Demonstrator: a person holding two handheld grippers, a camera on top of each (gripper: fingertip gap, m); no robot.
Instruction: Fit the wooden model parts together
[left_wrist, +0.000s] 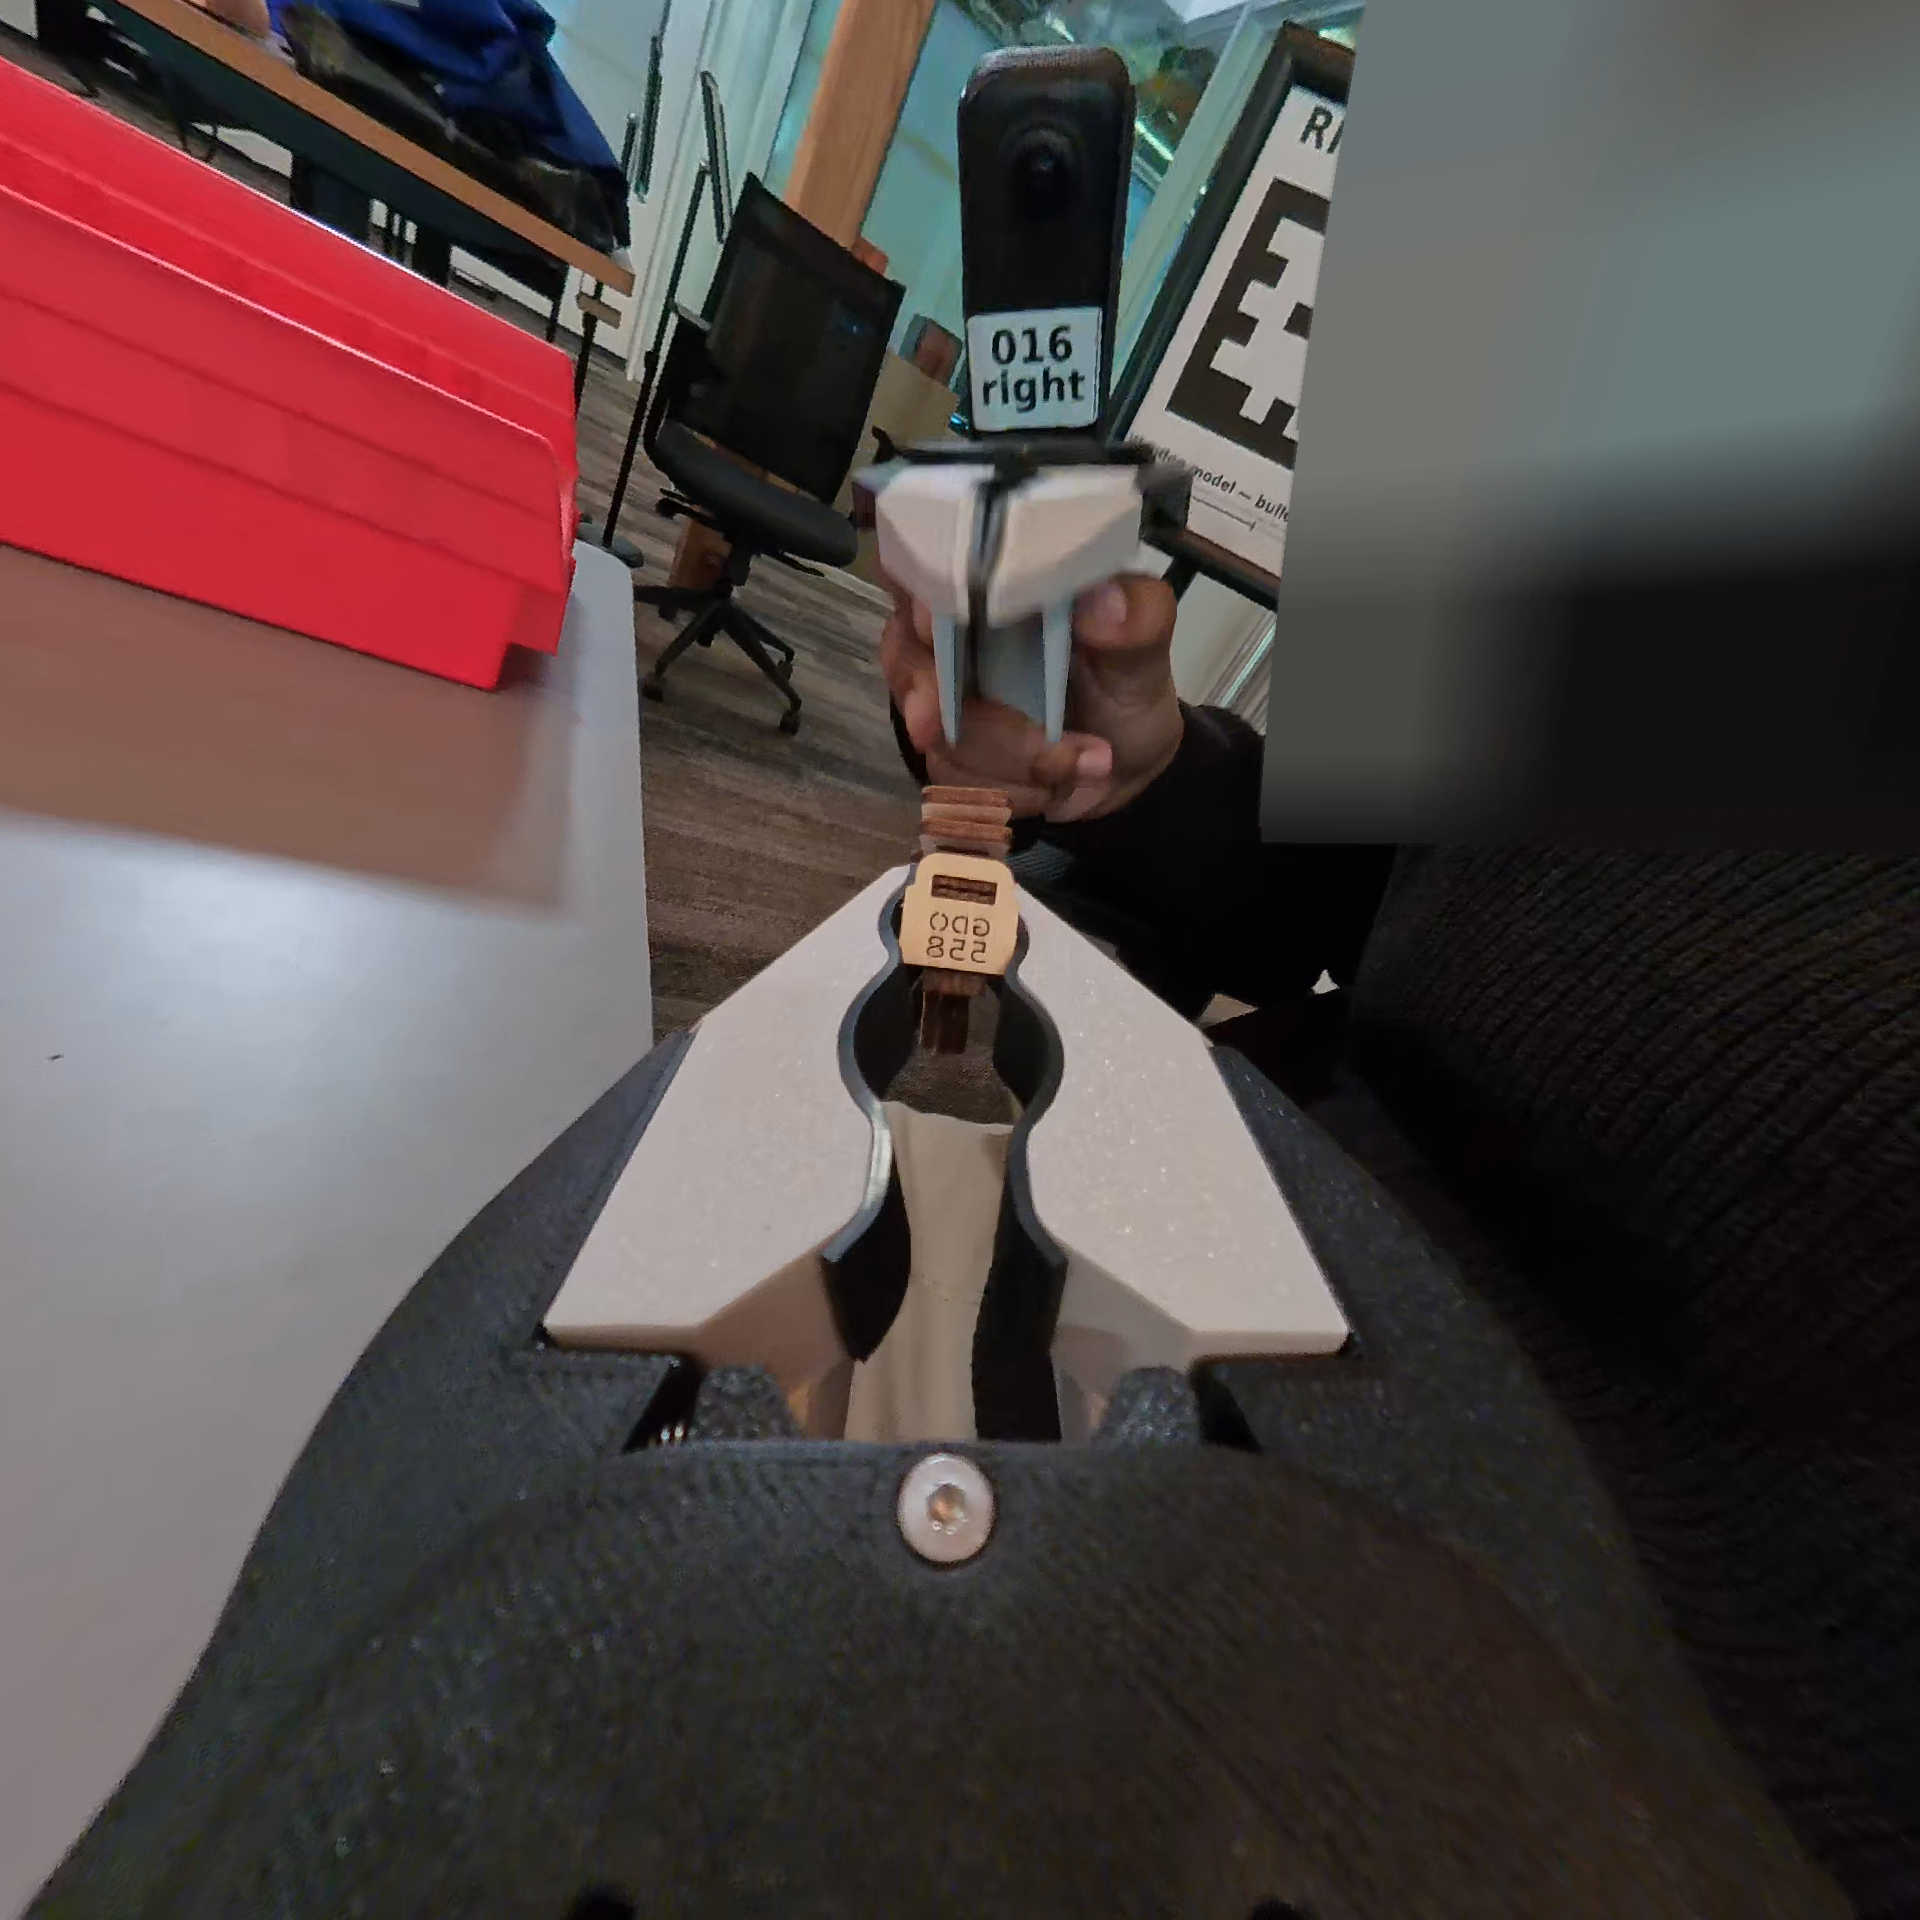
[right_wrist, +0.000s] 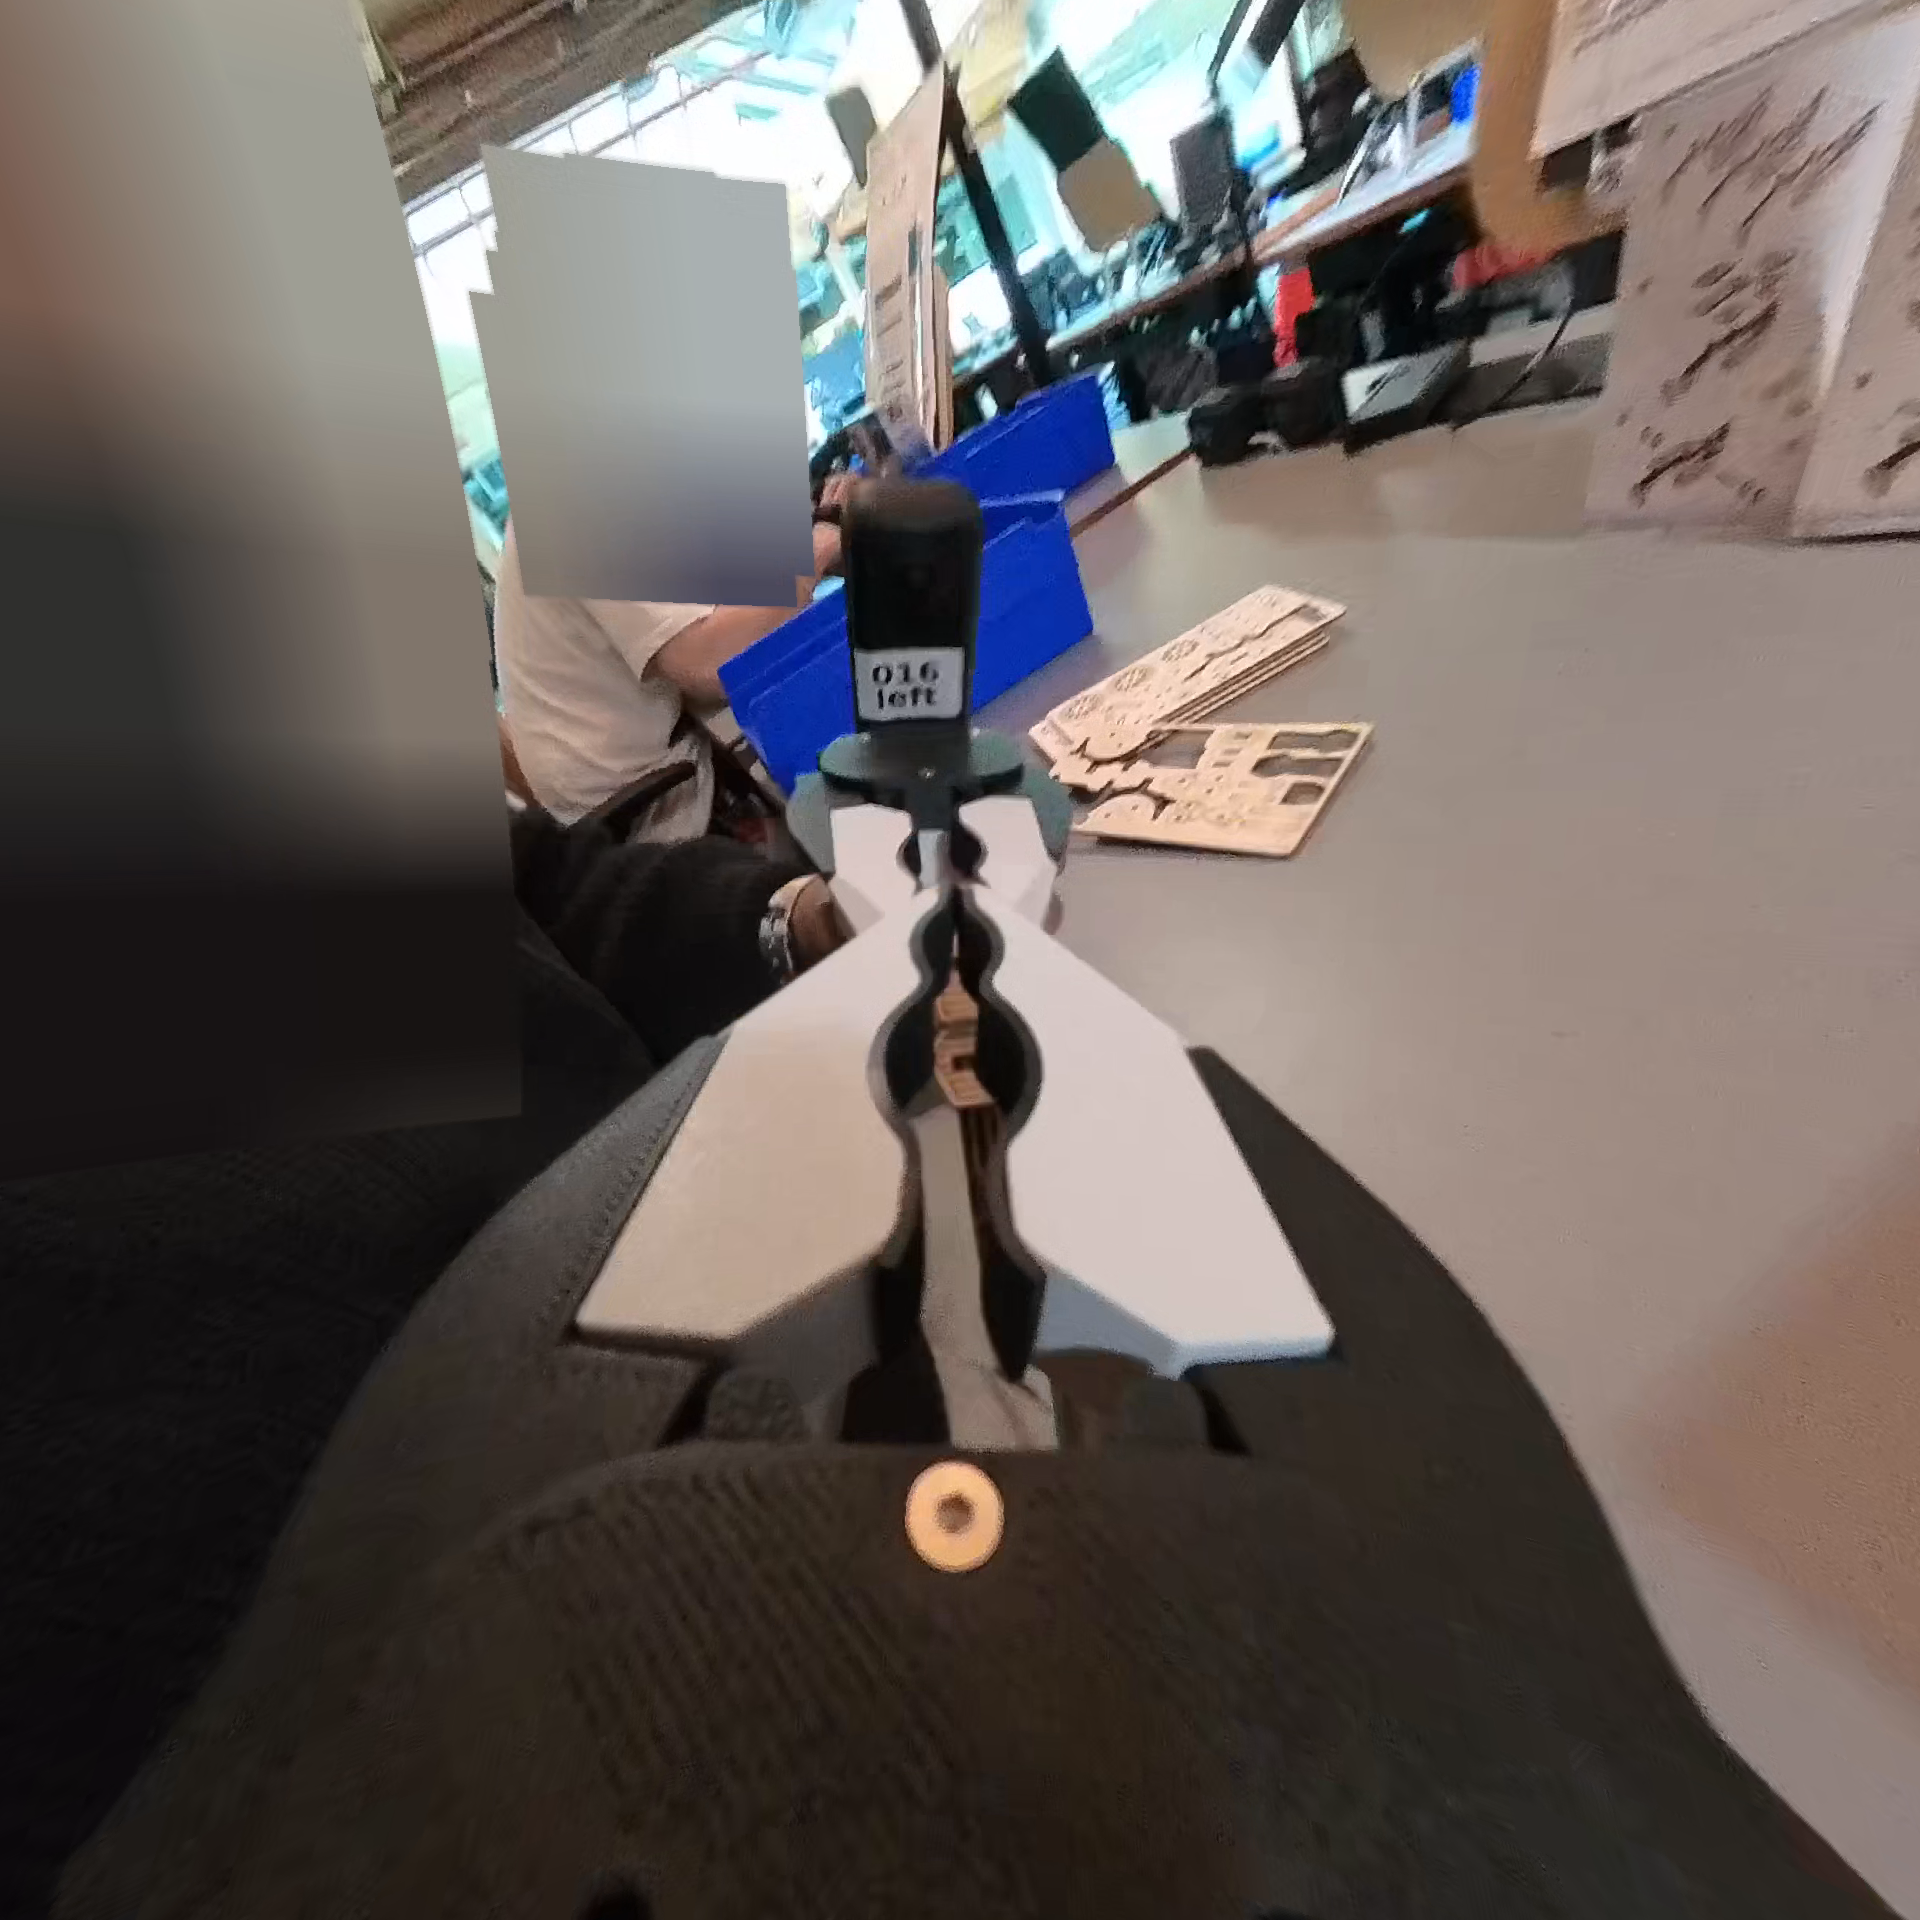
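In the left wrist view my left gripper (left_wrist: 956, 896) is shut on a small pale wooden plate (left_wrist: 957, 932) with engraved marks. Darker stacked wooden pieces (left_wrist: 966, 816) stick out beyond its tips. My right gripper (left_wrist: 987, 530) faces it from farther off and higher, held by a hand, its fingers together. In the right wrist view my right gripper (right_wrist: 951, 920) is shut on a thin notched wooden part (right_wrist: 961, 1049), seen edge-on between the fingers. The left gripper (right_wrist: 940, 868) points back at it, tip almost to tip. Both are held off the table's edge.
Red bins (left_wrist: 260, 416) stand on the grey table (left_wrist: 208, 1143) at the left. Blue bins (right_wrist: 935, 623), laser-cut wooden sheets (right_wrist: 1216, 748) and printed paper sheets (right_wrist: 1766, 312) are on the table (right_wrist: 1455, 935). A seated person (right_wrist: 592, 707) and an office chair (left_wrist: 748, 447) are beyond.
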